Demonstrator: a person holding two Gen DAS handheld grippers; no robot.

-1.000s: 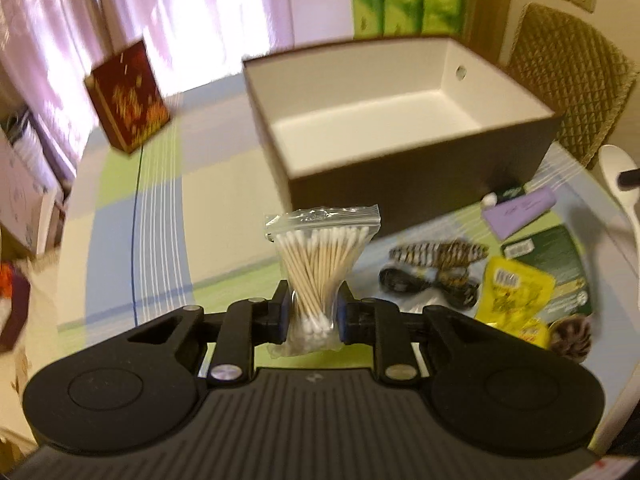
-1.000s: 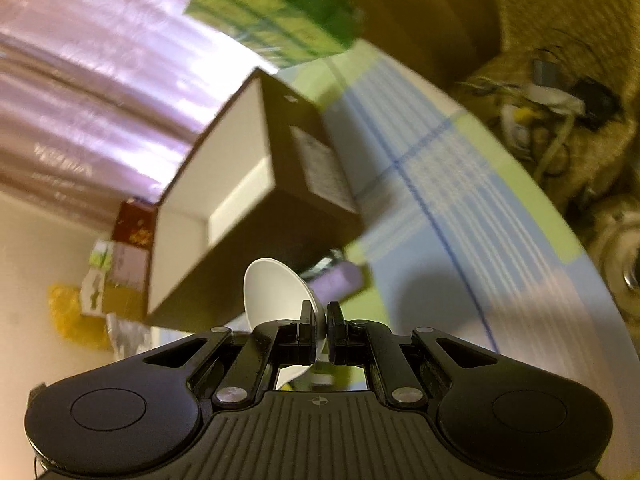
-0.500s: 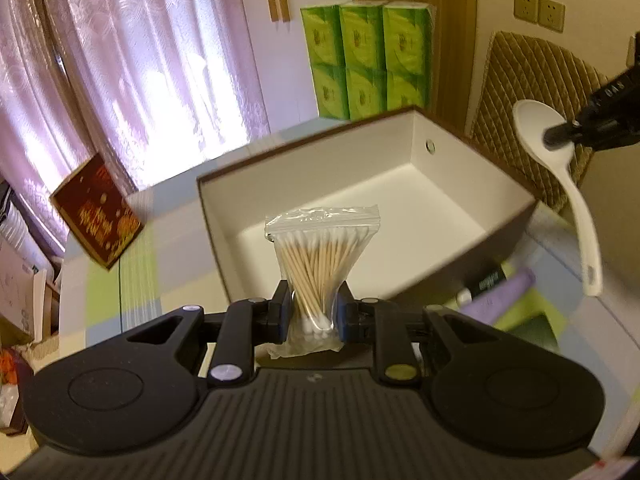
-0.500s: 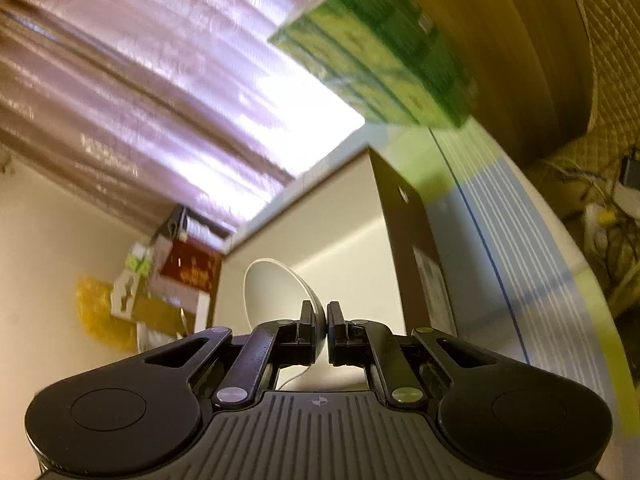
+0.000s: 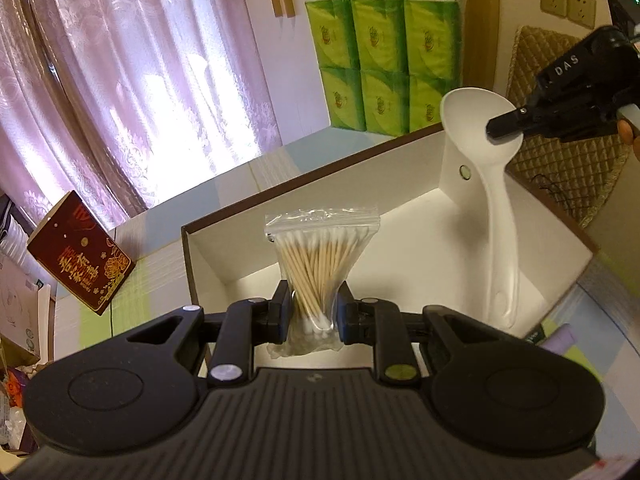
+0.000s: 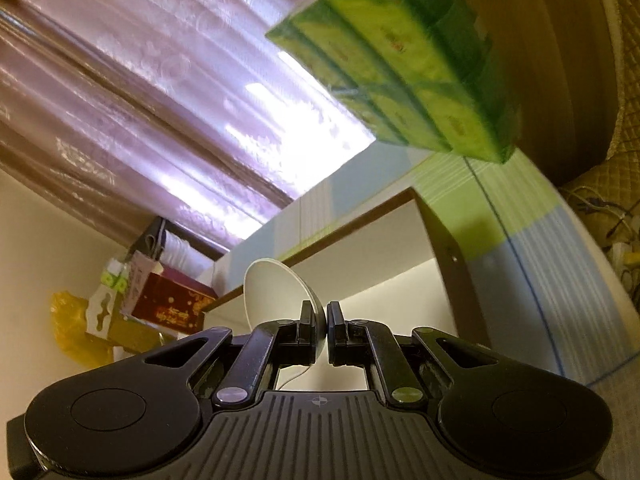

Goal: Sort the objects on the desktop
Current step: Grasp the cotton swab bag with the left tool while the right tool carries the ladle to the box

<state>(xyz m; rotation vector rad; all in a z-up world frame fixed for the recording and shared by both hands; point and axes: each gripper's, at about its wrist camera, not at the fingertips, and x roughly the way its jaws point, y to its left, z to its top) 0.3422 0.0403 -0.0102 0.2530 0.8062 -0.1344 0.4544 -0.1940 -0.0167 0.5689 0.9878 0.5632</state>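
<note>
Both grippers now over box (image 5: 404, 208); left gripper (image 5: 312, 316) clamps swab bag (image 5: 320, 256), right gripper (image 6: 323, 334) apparently pinches spoon (image 5: 486, 184).

My left gripper (image 5: 311, 312) is matte black, with a ribbed housing, round side discs, silver pivot screws and blue-edged pads. My right gripper (image 6: 325, 330) matches, lettered "DAS".

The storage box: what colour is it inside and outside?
White inside, dark brown outside; left wrist view shows it best.

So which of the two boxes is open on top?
The big brown box with the white inside, under both held items. The small red box with gold print, off to its left, is closed.
</note>
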